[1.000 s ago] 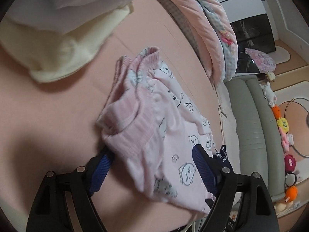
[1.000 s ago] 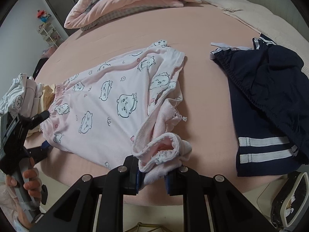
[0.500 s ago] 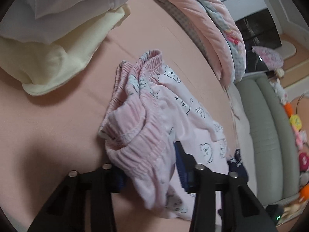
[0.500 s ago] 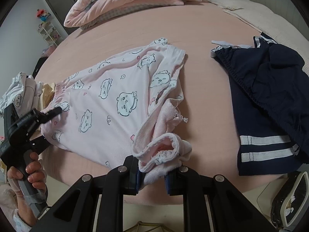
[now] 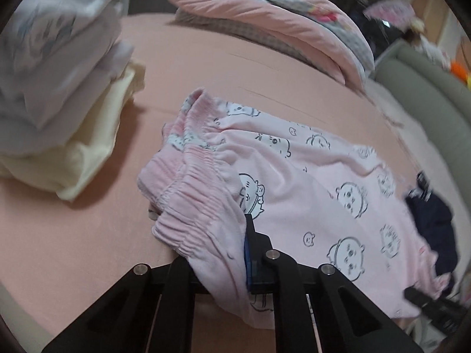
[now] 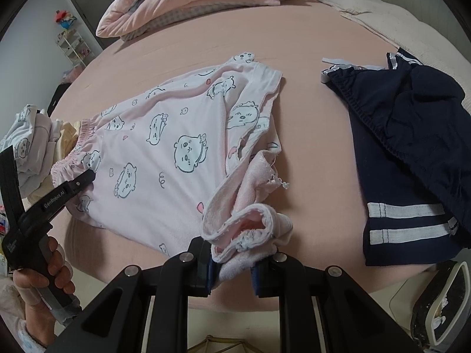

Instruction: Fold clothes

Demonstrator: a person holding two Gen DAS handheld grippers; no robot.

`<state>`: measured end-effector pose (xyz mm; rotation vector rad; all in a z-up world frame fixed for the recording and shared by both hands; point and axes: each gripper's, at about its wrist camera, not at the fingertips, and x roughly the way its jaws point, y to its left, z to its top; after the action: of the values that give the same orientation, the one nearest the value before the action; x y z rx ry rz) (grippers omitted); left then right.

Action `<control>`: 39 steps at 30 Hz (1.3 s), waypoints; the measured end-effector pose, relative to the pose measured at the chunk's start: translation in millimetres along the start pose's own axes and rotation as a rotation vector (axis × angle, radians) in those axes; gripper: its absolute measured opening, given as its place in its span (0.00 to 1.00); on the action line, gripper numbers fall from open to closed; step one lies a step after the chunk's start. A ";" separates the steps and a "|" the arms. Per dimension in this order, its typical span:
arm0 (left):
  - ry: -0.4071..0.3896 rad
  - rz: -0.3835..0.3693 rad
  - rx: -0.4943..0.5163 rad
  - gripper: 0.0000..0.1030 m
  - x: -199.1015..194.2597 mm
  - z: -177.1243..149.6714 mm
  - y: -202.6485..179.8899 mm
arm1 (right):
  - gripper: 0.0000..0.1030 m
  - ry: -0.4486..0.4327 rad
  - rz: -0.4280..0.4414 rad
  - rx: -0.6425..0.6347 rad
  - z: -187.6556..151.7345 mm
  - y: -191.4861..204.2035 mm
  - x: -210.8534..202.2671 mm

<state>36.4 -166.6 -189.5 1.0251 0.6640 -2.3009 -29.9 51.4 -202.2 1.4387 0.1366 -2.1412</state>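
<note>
Soft, limp pink pajama shorts (image 6: 164,158) on a bed (image 6: 309,111): left claw (image 5: 217,253) has just clenched the elastic waistband, right claw (image 6: 232,267) pinches a leg hem.

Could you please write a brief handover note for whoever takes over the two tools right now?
Left tool: jaws just closed, shut on the elastic waistband of the pink cartoon-print pyjama trousers.
Right tool: shut on their bunched leg cuff.
Trousers lie spread on the pink bed sheet; navy white-striped shorts lie beside them, unfolded.
Done: both ends gripped.
Left: fold the trousers, then the shorts.
</note>
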 end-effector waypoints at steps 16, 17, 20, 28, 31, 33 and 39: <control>-0.113 0.227 0.361 0.08 -26.5 -6.8 -40.0 | 0.16 -0.025 -0.059 -0.033 1.3 2.8 -5.2; -0.117 0.228 0.372 0.08 -30.1 -8.3 -40.1 | 0.16 -0.026 -0.058 -0.031 1.6 2.2 -5.5; -0.117 0.217 0.374 0.08 -37.2 -8.7 -41.4 | 0.16 -0.029 -0.065 -0.033 2.5 1.6 -5.8; -0.067 0.195 0.362 0.08 -49.2 -13.1 -36.0 | 0.16 -0.021 -0.065 -0.049 1.8 -2.0 -10.3; -0.053 0.205 0.368 0.08 -50.2 -19.4 -34.3 | 0.16 -0.015 -0.064 -0.057 3.8 -2.3 -8.6; -0.044 0.207 0.379 0.08 -50.4 -22.3 -35.0 | 0.16 -0.014 -0.072 -0.071 5.0 -1.4 -7.2; -0.005 0.183 0.351 0.08 -55.9 -31.6 -25.9 | 0.16 -0.004 -0.068 -0.080 8.3 -3.7 -6.0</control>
<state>68.2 -113.0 -159.1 1.1810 0.1546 -2.3015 -37.0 53.7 -194.2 1.4029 0.2706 -2.1673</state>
